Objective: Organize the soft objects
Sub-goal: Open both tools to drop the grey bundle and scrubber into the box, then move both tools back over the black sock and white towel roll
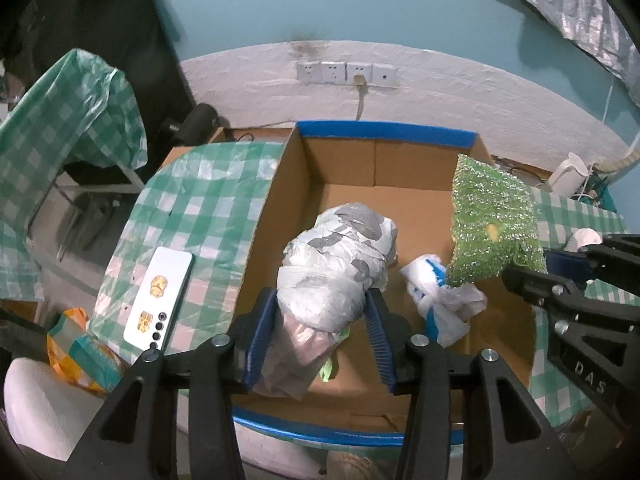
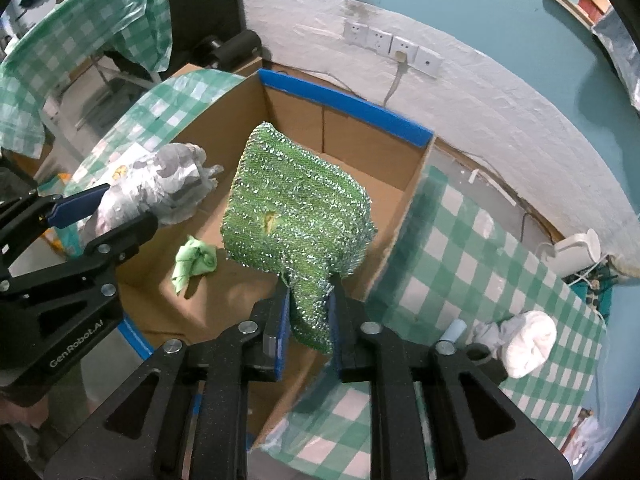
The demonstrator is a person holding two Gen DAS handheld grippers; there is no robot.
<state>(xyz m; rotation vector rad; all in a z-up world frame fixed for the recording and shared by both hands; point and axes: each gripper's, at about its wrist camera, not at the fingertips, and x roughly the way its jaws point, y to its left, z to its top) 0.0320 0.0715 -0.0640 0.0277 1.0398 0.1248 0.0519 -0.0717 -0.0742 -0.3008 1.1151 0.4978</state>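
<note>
Left claw (image 1: 320, 312) is gripping a bundle of grey-patterned plastic bags (image 1: 340, 248) between its blue pads, holding it over the interior of the cardboard box (image 1: 272, 184). Right claw (image 2: 308, 312) is pinching one corner of a glittery green scouring cloth (image 2: 296, 204), which is hanging over the same box; its jaws are standing only slightly apart, with the cloth between them.

On the box floor, a white-and-blue plastic bag (image 1: 436, 296) and a small green rag (image 2: 194, 262) are already lying. The box is sitting on a table (image 2: 480, 264) covered with green checked plastic. A white rolled cloth (image 2: 528, 342) is resting on the table, well apart from the box.

Step in hand, as judged: depositing both held items into the box. Next move calls for opening each claw fully so the items are dropping clear, then retracting upward and addressing the white rolled cloth.
</note>
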